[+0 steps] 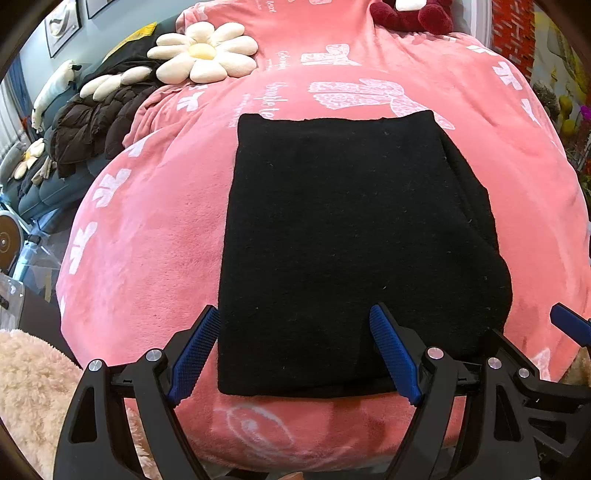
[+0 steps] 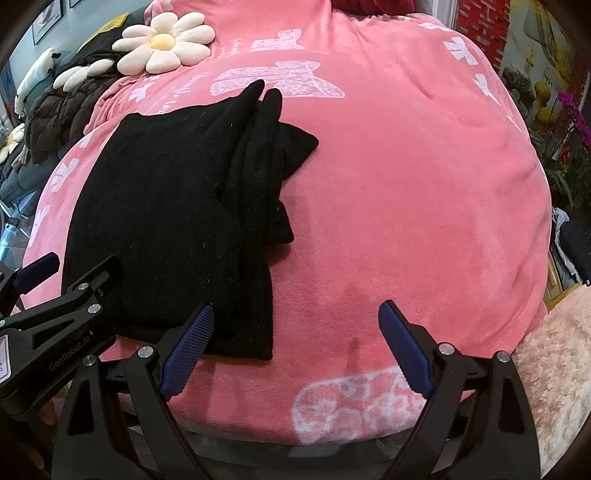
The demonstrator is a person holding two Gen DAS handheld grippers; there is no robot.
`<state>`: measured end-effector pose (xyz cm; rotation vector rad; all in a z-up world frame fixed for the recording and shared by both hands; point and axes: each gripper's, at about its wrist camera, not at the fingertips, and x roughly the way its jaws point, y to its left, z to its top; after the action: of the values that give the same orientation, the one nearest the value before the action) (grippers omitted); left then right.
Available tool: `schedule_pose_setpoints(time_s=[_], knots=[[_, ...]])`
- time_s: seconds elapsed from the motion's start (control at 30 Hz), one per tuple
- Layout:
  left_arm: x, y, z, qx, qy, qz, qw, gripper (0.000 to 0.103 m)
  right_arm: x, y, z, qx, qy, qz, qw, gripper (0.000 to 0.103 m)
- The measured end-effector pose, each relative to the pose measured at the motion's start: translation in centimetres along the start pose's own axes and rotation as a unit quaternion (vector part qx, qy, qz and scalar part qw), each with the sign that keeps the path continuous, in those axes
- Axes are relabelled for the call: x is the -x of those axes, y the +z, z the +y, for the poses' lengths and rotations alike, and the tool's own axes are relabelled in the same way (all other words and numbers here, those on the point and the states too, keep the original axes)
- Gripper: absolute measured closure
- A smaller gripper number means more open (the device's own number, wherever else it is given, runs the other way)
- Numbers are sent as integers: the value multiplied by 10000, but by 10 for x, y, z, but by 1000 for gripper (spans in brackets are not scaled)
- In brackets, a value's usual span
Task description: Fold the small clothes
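Note:
A black knit garment point(image 1: 354, 240) lies folded into a flat rectangle on the pink blanket point(image 1: 147, 240). My left gripper point(image 1: 291, 350) is open and empty, its blue pads point(image 1: 195, 350) straddling the garment's near left edge. In the right wrist view the garment point(image 2: 166, 206) sits to the left, with layered folds and loose ends sticking out on its right side. My right gripper point(image 2: 295, 347) is open and empty over bare blanket point(image 2: 406, 203), its left pad point(image 2: 188, 347) at the garment's near right corner. The left gripper's body shows at the left edge of that view.
A daisy-shaped cushion point(image 1: 203, 51) lies at the back left. A dark puffer jacket point(image 1: 92, 122) is heaped on a sofa at the left. A dark red plush point(image 1: 413, 14) sits at the far end. Fluffy beige fabric point(image 2: 554, 369) lies at the near right.

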<state>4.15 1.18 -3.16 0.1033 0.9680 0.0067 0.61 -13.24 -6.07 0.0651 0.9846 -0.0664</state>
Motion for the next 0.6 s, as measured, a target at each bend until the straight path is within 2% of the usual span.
schedule_pose_setpoints(time_s=[0.6], knots=[[-1,0,1,1,20,6,10000,23,-1,0,1,12,-21,2,10000,15]])
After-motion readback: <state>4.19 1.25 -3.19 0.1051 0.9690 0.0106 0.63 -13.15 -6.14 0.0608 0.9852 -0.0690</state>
